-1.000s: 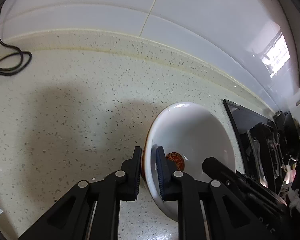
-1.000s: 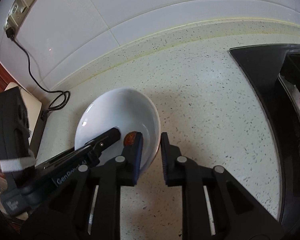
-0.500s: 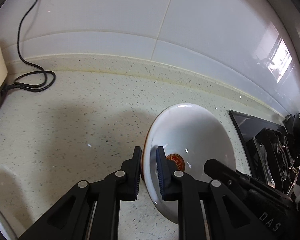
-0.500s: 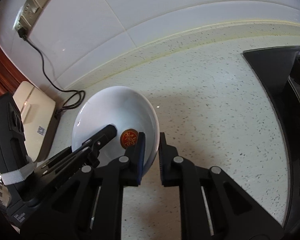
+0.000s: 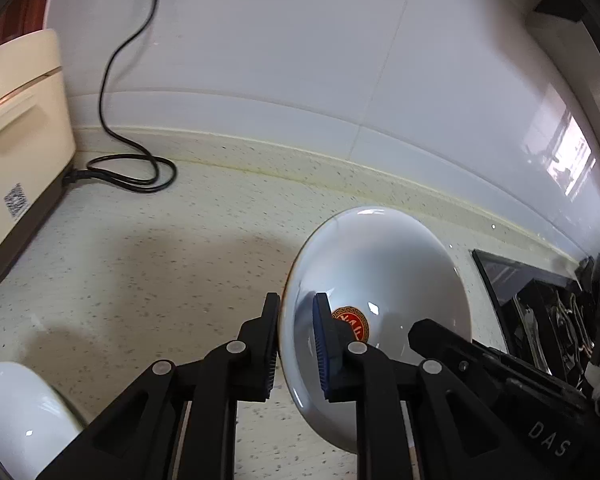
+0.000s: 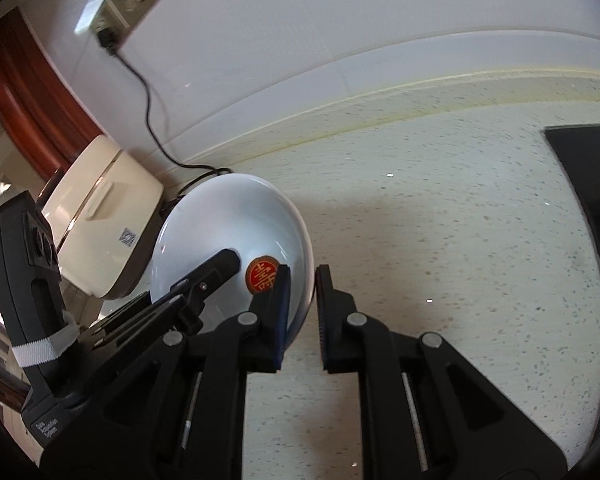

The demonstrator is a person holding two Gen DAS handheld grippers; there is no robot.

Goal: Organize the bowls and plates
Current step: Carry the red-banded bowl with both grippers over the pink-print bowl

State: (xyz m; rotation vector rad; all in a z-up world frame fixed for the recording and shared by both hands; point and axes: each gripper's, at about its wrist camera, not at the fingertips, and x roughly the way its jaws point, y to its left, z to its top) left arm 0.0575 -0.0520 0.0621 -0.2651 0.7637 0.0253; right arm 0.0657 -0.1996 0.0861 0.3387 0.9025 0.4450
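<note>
A white bowl (image 5: 384,272) with a red and gold emblem at its bottom hangs above the speckled counter, held by both grippers. My left gripper (image 5: 296,344) is shut on the bowl's left rim, one finger inside and one outside. My right gripper (image 6: 302,308) is shut on the opposite rim of the same bowl (image 6: 228,224). Each gripper shows in the other's view, reaching into the bowl. Another white dish (image 5: 20,412) sits at the lower left of the left wrist view, partly cut off.
A cream appliance (image 5: 16,132) stands on the counter at the left, its black cord (image 5: 128,172) coiled by the wall and plugged into a socket (image 6: 108,36). A black stove (image 5: 548,308) lies to the right. The tiled wall runs behind the speckled counter (image 6: 440,240).
Both grippers have lifted the bowl higher and swung leftwards. The cream appliance and the second white dish have come into view.
</note>
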